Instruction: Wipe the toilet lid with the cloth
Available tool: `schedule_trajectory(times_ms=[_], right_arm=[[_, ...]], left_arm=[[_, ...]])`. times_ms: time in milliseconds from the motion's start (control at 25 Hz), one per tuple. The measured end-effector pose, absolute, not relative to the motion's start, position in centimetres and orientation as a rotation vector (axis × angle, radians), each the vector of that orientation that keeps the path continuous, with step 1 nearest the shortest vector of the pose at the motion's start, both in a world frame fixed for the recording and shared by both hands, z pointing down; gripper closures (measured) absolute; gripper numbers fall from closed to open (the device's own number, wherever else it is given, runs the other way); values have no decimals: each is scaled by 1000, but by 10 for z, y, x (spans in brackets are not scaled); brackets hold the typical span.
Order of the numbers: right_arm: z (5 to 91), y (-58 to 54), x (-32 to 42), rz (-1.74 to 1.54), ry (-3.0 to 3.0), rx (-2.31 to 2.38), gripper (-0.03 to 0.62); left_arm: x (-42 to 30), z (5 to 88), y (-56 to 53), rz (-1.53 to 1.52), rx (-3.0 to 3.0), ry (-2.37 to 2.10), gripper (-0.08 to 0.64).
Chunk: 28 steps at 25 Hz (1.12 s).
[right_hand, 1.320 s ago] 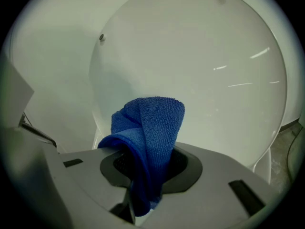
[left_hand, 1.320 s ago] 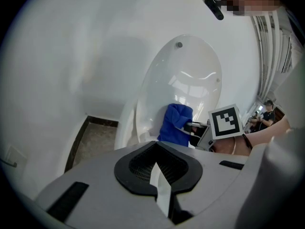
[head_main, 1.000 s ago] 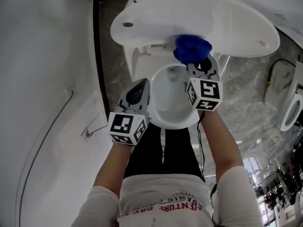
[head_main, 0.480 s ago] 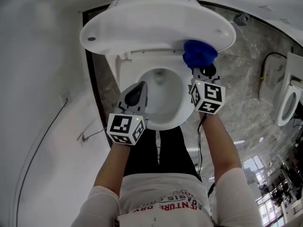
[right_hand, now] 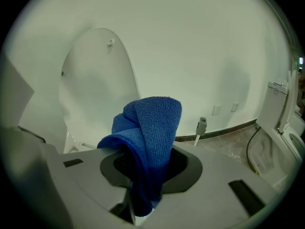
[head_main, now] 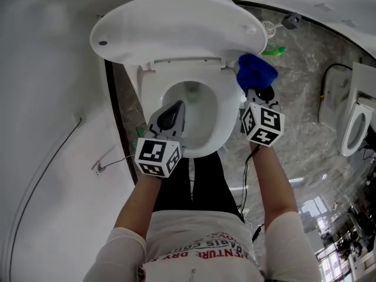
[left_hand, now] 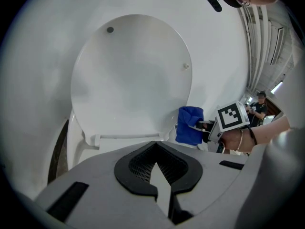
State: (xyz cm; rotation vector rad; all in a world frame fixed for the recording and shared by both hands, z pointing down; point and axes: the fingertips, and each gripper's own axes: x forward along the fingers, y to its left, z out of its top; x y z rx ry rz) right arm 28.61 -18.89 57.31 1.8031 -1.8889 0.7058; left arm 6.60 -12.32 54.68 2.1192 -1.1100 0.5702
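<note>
Right gripper clamps the blue cloth beside the raised toilet lid.

Toilet lid, raised, blocks the upper centre, and the wall closes your left. You have free passage over the open bowl and above the floor at right.

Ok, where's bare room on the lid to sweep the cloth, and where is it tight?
The lid has its inner face bare from top rim to hinge. The cloth, clamped in the right gripper, sits by its lower right edge. Crowded: over the seat, front left, where the shut left gripper hovers.
</note>
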Motion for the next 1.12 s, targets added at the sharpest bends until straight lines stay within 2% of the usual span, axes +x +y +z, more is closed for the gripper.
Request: schedule_trajectory(times_ms=[240, 600, 880, 1120], right_arm=[[525, -168, 283, 761, -1920, 1793, 494], [400, -160, 229, 772, -2075, 1716, 494], [264, -220, 205, 586, -2255, 1749, 494], [204, -272, 198, 575, -2262, 1848, 494]], left_arm=[[64, 502, -117, 550, 2102, -1183, 554], [52, 366, -137, 480, 2150, -1341, 554], [38, 272, -186, 369, 2226, -1429, 554], [10, 223, -248, 344, 2311, -1444, 554]])
